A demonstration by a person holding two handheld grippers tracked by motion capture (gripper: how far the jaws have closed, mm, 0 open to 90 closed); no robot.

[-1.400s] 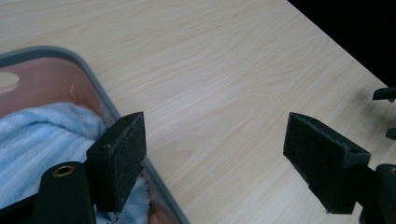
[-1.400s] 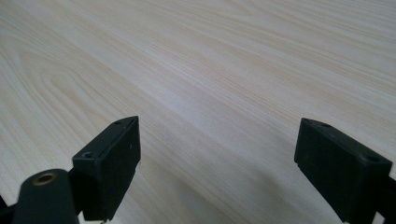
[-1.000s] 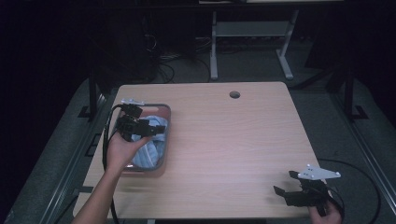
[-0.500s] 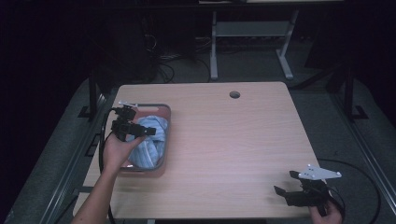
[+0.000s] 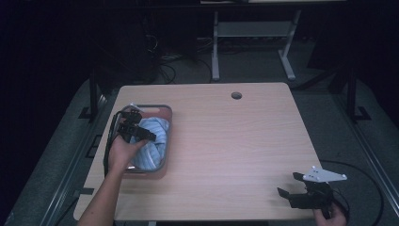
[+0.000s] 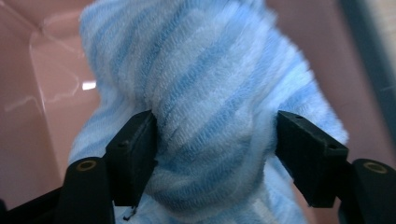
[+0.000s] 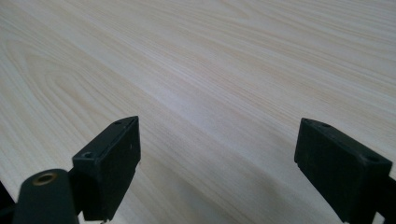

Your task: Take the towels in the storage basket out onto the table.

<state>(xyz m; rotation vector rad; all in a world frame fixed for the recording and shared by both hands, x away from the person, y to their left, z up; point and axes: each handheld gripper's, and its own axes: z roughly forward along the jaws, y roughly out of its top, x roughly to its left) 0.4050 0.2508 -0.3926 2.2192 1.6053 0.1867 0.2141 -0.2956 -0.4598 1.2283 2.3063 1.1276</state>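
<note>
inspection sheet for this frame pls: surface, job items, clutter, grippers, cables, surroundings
Surface: light wood-grain table, bare apart from the basket; round cable hole near the far edge.
Job's things: blue-and-white striped terry towel bunched inside a grey-rimmed rectangular basket at the table's left.
Clutter: nothing seen.
Grippers: left gripper in the basket, jaws pressing both sides of a towel fold. Right gripper at the near right corner, jaws wide apart over bare wood, holding nothing.
Cables: black cable loops from the left gripper; another trails off the right gripper over the floor.
Surroundings: dark room; white metal table frame behind, tangled floor cables.
</note>
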